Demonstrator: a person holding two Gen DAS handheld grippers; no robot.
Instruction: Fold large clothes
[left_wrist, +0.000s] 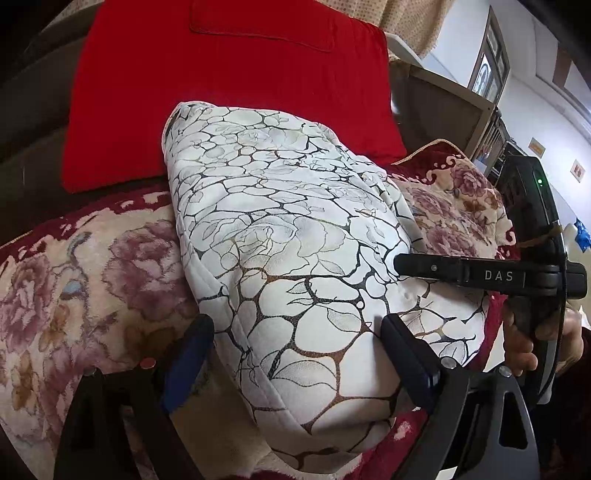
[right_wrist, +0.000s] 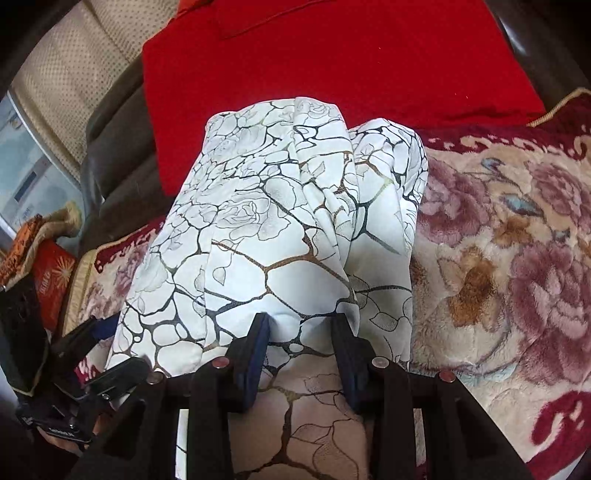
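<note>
A white garment (left_wrist: 288, 236) with a black and gold cracked rose print lies folded into a thick bundle on a floral blanket (left_wrist: 85, 280). My left gripper (left_wrist: 295, 343) is open, its fingers straddling the bundle's near end. The right gripper (left_wrist: 424, 267) shows in the left wrist view, resting on the bundle's right side. In the right wrist view the garment (right_wrist: 280, 221) runs away from me, and my right gripper (right_wrist: 301, 332) is open with both fingers pressed against the cloth's near edge. The left gripper (right_wrist: 99, 350) shows at the lower left.
A red cushion (left_wrist: 229, 92) leans against the dark sofa back (right_wrist: 114, 155) behind the garment. The floral blanket (right_wrist: 509, 258) spreads wide to the right. A red box (right_wrist: 51, 280) and clutter sit at the left edge. A wooden frame (left_wrist: 450, 107) stands at the far right.
</note>
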